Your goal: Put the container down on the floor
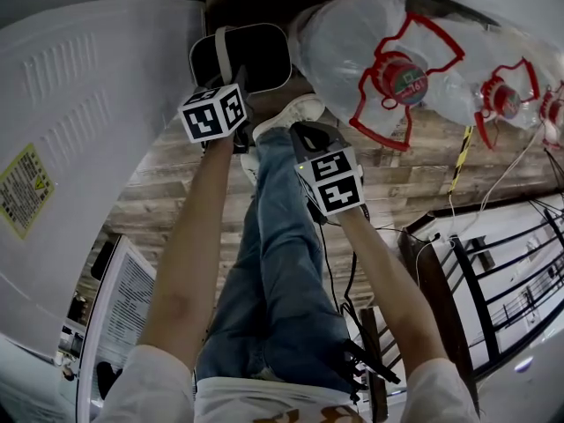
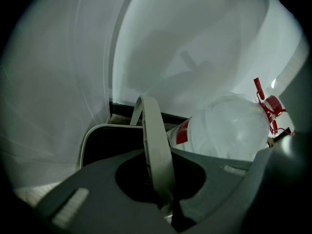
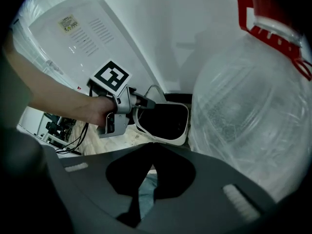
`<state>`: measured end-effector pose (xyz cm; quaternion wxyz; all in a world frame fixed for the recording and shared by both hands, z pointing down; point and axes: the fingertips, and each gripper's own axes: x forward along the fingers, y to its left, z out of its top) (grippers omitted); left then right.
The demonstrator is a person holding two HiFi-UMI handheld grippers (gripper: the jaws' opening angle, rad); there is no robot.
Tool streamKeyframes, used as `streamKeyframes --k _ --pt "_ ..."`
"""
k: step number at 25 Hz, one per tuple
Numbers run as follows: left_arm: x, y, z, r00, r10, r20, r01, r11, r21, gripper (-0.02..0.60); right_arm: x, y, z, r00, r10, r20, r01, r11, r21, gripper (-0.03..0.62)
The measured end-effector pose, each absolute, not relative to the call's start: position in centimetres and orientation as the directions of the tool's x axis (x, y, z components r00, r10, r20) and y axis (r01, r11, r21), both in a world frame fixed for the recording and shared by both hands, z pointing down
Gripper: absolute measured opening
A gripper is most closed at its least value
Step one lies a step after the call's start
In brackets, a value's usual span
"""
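Your left gripper (image 1: 231,82) has its jaws pinching the pale grey hoop handle (image 2: 155,140) of the black, white-rimmed rectangular plastic container (image 1: 256,53). The container hangs low at the far edge of the wooden plank floor (image 1: 423,148), between the white appliance panel (image 1: 97,86) and the clear plastic water bottles (image 1: 352,42). No view shows whether it touches down. Your right gripper (image 1: 310,137) has its jaws pressed together on nothing. The container looks light and stiff, but it may swing on that thin handle, so the crown is the best hold.

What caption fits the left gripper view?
Left hand-held gripper holds the container by its handle, next to a bottle.
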<state>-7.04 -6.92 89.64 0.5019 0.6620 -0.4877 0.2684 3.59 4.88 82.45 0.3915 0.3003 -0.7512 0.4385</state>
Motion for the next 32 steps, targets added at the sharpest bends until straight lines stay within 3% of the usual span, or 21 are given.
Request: streamKeyframes --k 10,15,20,26,32 --pt "-6.9 -4.1 90.5 0.359 -0.325 0.875 -0.917 0.053 0.396 0.025 4.1 4.5 81.8 -0.512 -0.125 0.850 -0.800 0.431 -0.418 0.029" --pt "-7.2 -3.0 90.5 0.370 -0.249 0.895 -0.922 0.021 0.387 0.035 4.1 4.2 82.0 -0.506 -0.130 0.852 -0.805 0.427 -0.413 0.029" --pt "-7.4 -1.8 90.0 0.452 -0.225 0.863 -0.885 0.007 0.466 0.047 3.6 4.3 81.9 -0.507 -0.126 0.853 -0.798 0.443 -0.409 0.029" --pt "-9.8 -0.1 90.7 0.379 -0.151 0.913 -0.923 0.010 0.385 0.115 3.4 4.3 82.3 -0.501 -0.122 0.857 -0.795 0.456 -0.400 0.029" --pt "-12.9 1.7 91.0 0.261 -0.139 0.955 -0.958 0.086 0.274 0.120 2.9 4.3 81.4 -0.504 -0.119 0.856 -0.754 0.543 -0.369 0.029"
